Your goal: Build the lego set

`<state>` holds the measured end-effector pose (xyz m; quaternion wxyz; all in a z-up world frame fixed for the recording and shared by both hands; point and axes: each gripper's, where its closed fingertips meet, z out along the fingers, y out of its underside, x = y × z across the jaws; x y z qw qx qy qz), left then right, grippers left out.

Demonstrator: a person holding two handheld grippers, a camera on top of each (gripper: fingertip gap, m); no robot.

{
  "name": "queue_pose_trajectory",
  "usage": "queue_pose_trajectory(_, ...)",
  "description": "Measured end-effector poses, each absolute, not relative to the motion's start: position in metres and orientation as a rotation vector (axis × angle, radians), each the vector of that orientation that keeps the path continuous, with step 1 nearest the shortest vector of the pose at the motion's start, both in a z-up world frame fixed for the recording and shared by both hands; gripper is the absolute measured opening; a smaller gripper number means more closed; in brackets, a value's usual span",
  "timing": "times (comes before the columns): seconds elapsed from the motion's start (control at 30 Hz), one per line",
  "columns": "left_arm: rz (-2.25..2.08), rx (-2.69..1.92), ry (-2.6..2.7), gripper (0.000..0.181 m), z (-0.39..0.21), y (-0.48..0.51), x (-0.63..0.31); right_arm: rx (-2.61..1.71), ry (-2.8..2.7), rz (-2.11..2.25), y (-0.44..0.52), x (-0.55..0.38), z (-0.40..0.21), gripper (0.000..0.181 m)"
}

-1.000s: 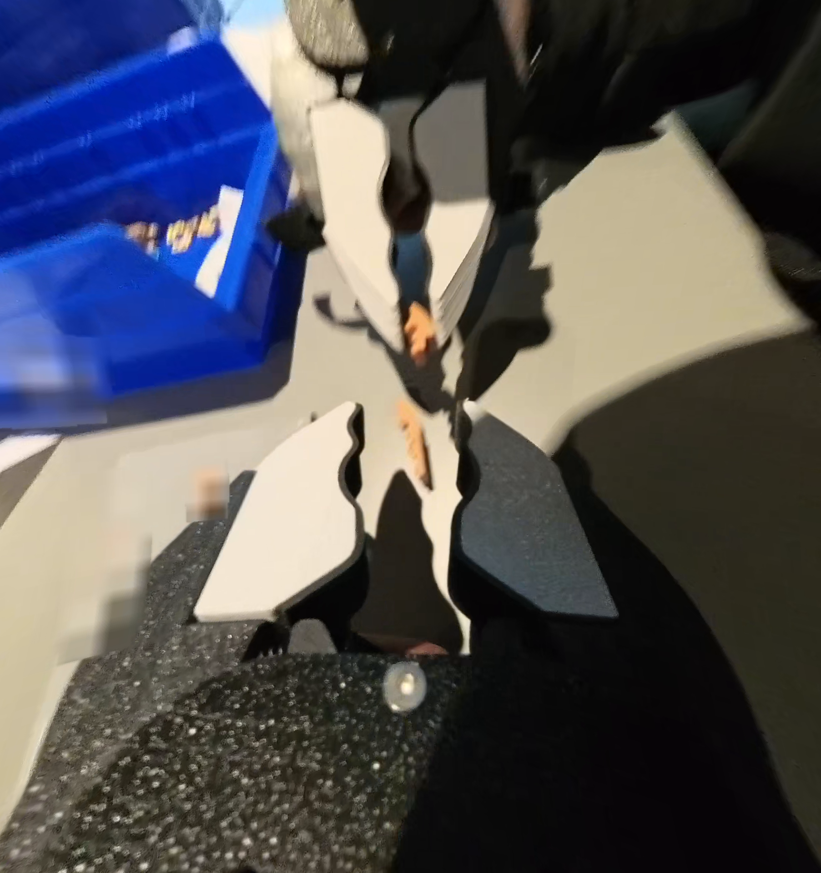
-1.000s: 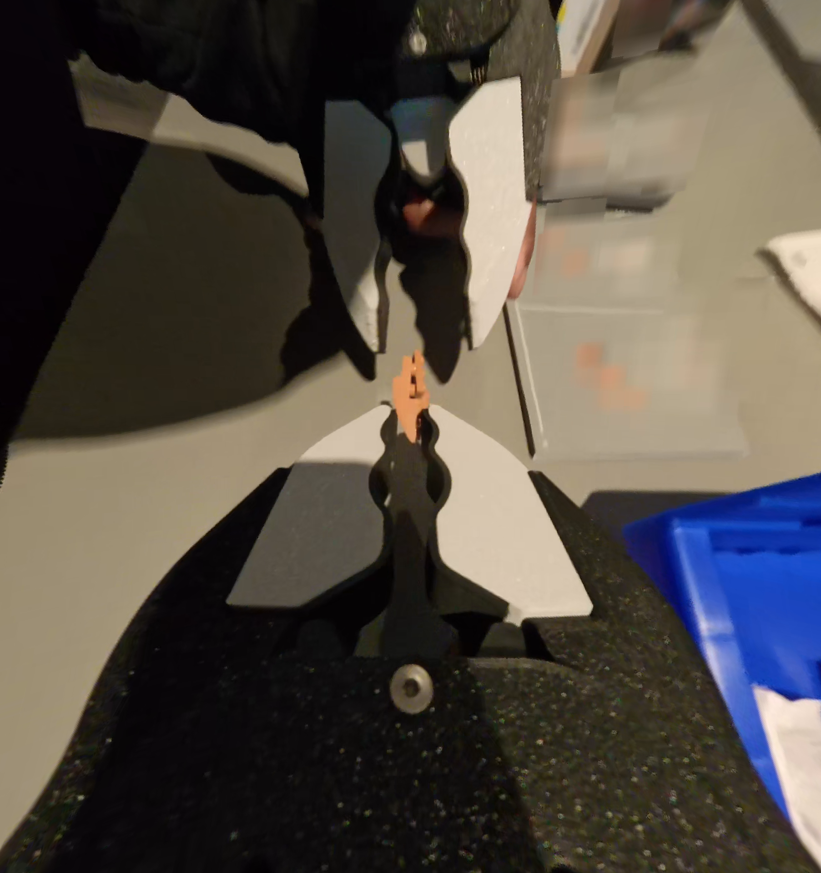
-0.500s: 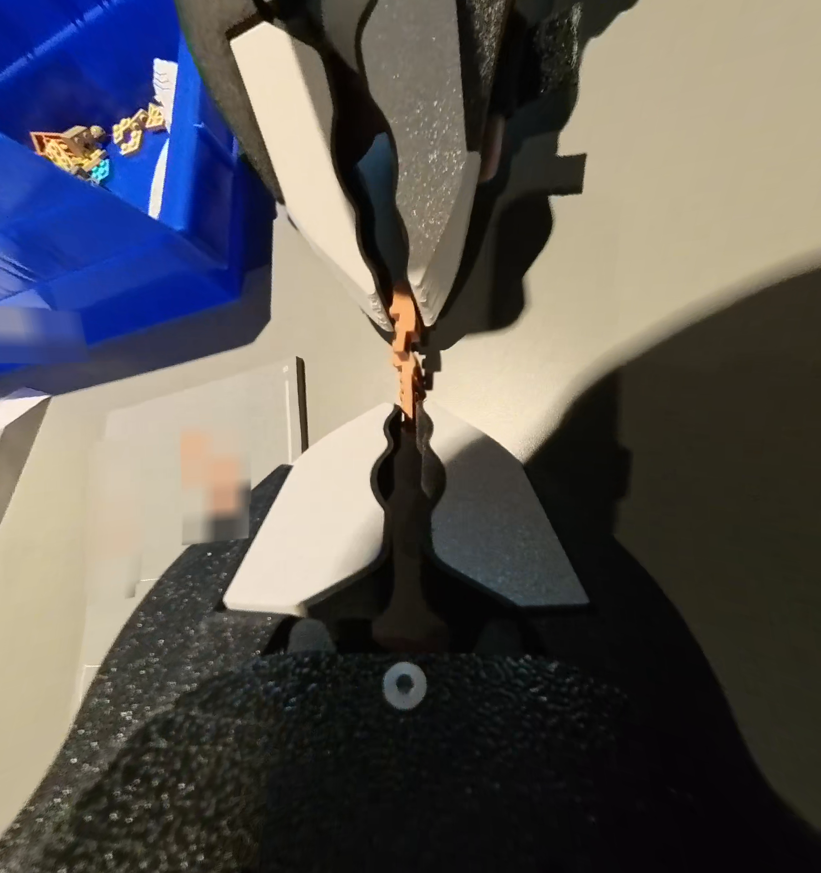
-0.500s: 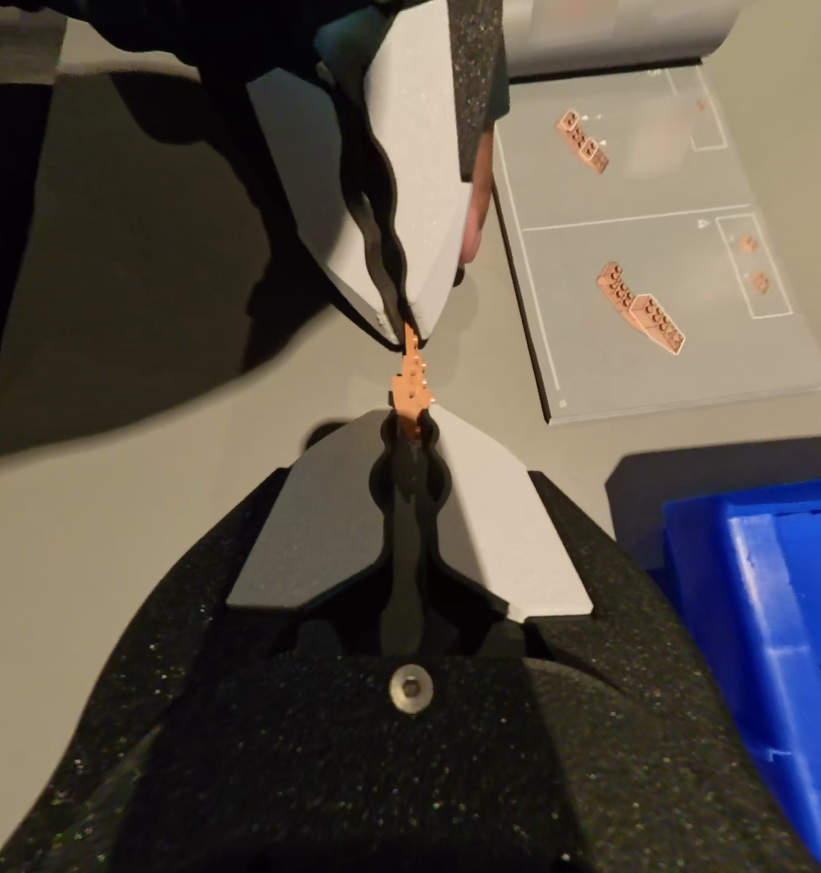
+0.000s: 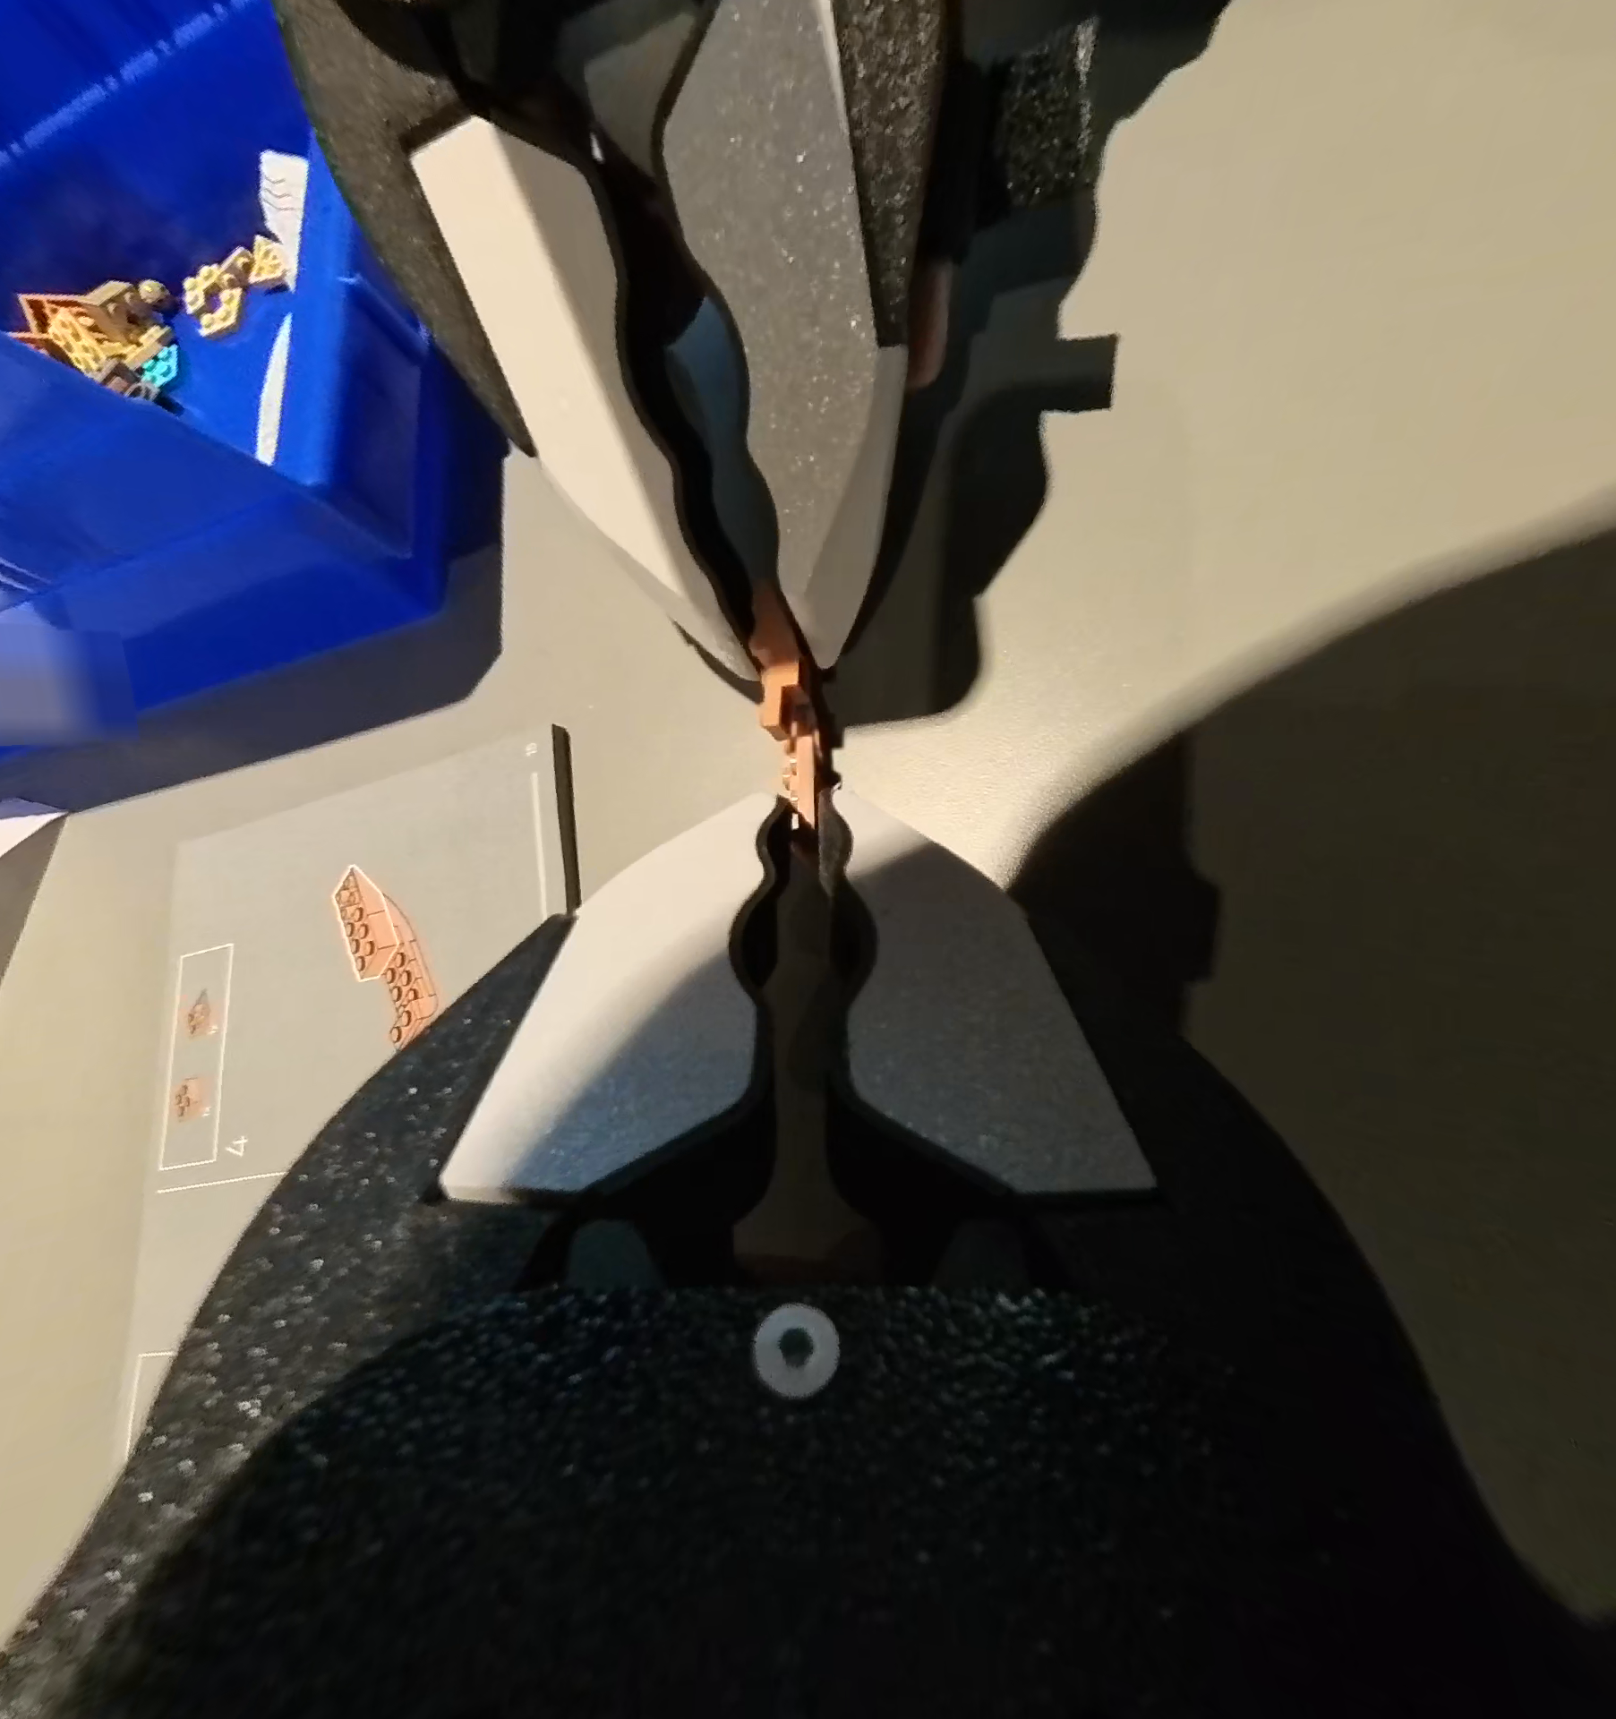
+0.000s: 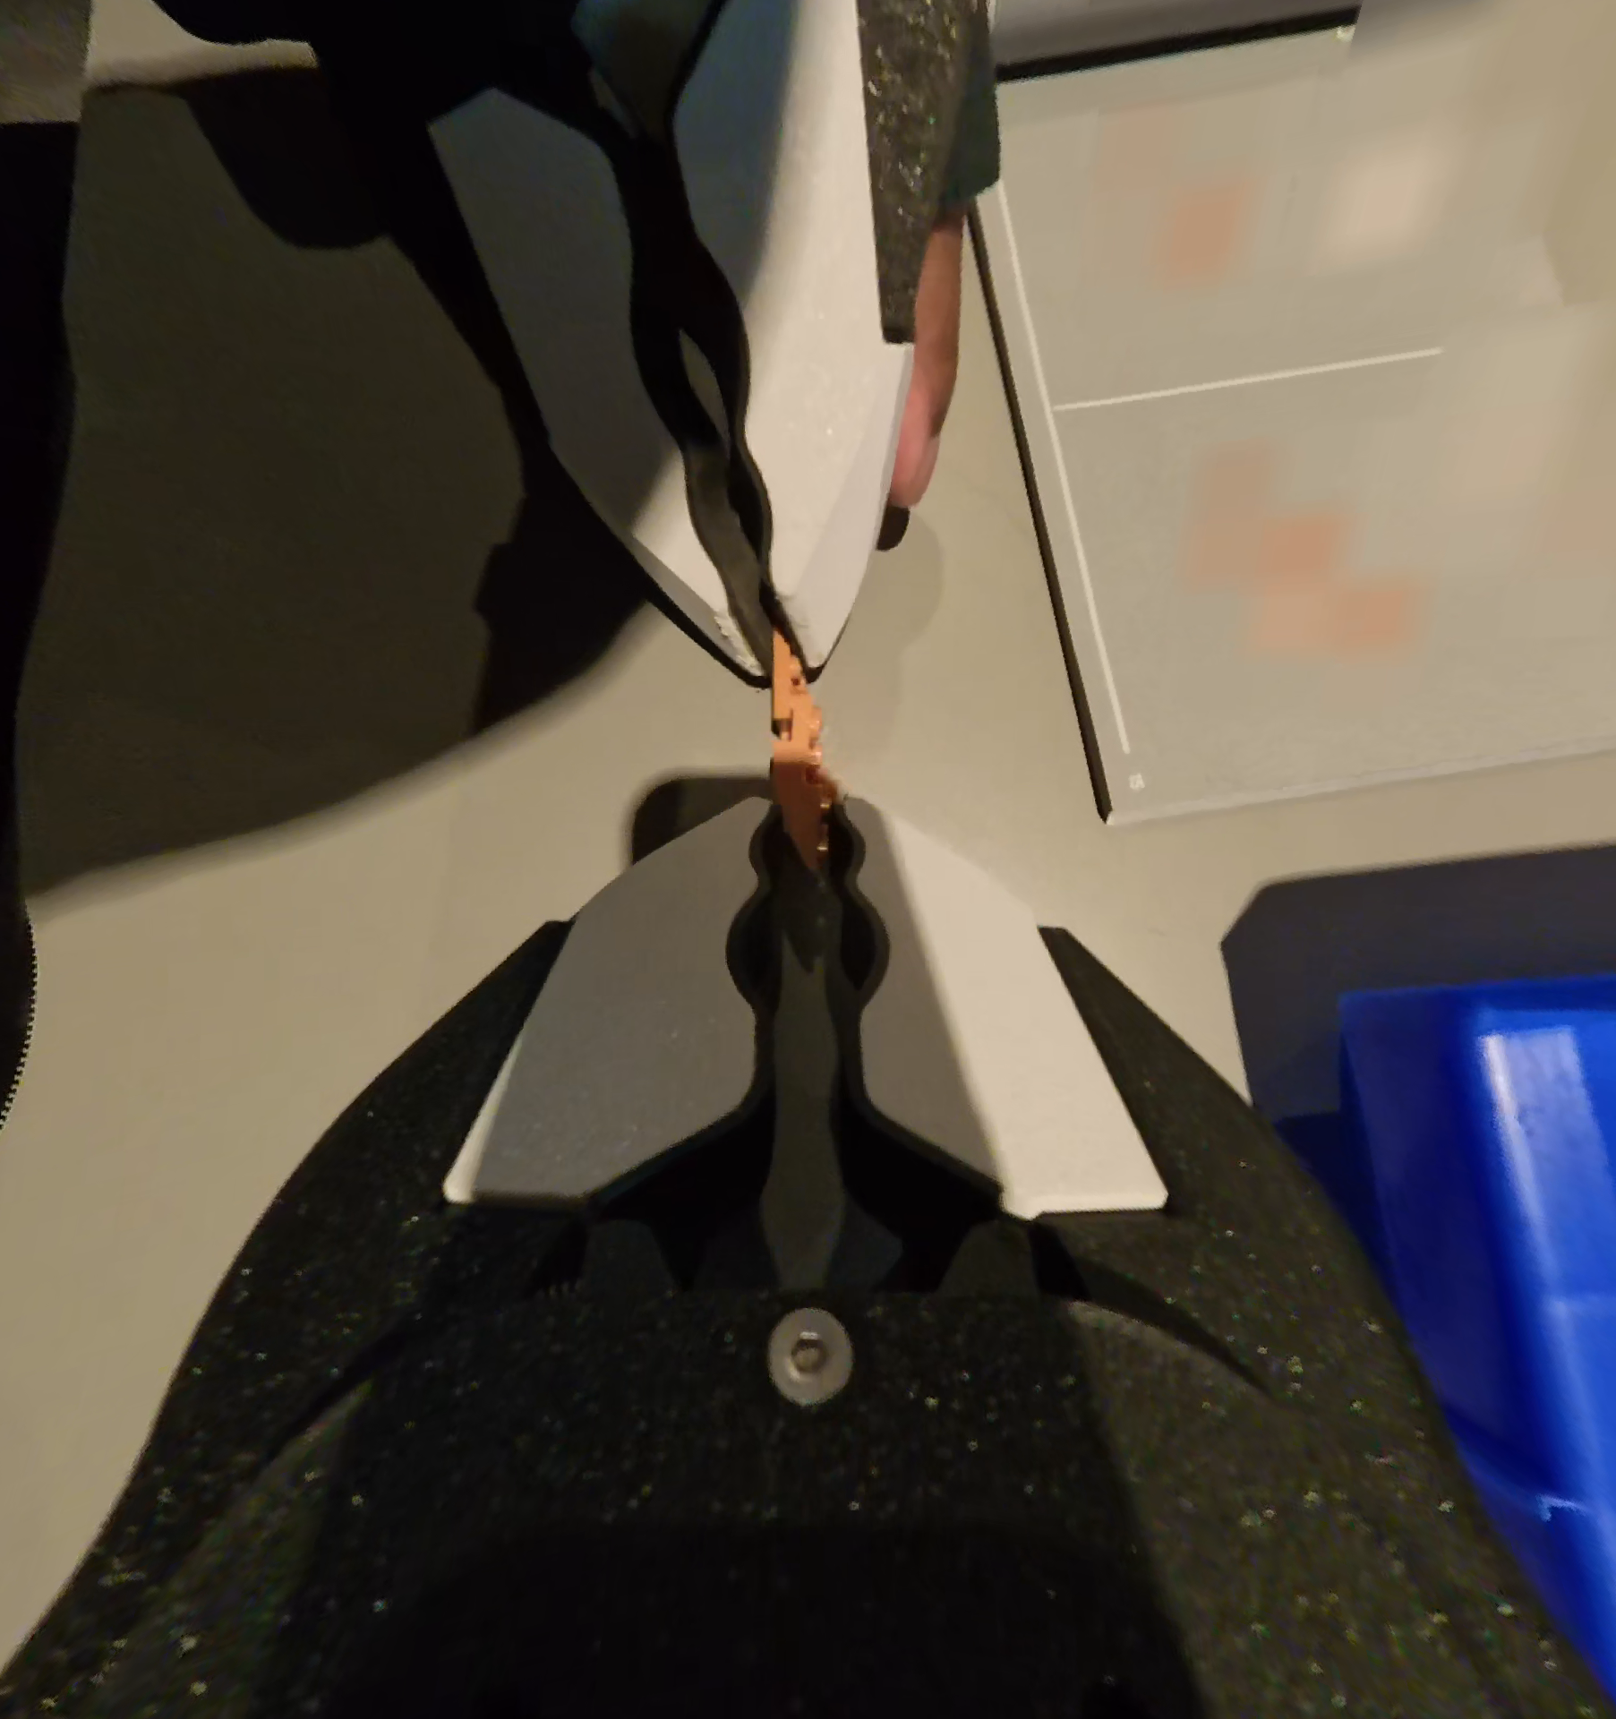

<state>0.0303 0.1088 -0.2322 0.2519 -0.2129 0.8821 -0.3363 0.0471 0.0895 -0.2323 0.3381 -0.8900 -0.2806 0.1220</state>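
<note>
Grey desk (image 5: 1343, 372) below, my left claw (image 5: 808, 809) and right claw (image 6: 804, 819) each clamped on orange lego plates (image 5: 790, 707) at mid-frame — press squarely, studs aligned, without twisting.

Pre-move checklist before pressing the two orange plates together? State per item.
1. Left gripper shut on its small orange lego plate: ok.
2. Right gripper shut on its own orange lego plate: ok.
3. Plates meet between the opposing tips: ok, they overlap in both views.
4. Studs fully seated: cannot tell, joint is edge-on.
5. Open grey instruction booklet in sight for reference: ok.
6. Blue plastic parts bin clear of both grippers: ok, off to the side.
</note>
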Motion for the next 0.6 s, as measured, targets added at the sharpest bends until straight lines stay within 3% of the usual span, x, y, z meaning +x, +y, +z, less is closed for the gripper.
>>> queue_pose_trajectory(0.6, -0.915, -0.556, 2.400, 0.006, -0.2321, 0.1048, 0.0298, -2.402, -0.799, 0.264, 0.0892, 0.0462, -0.2399, 0.008)
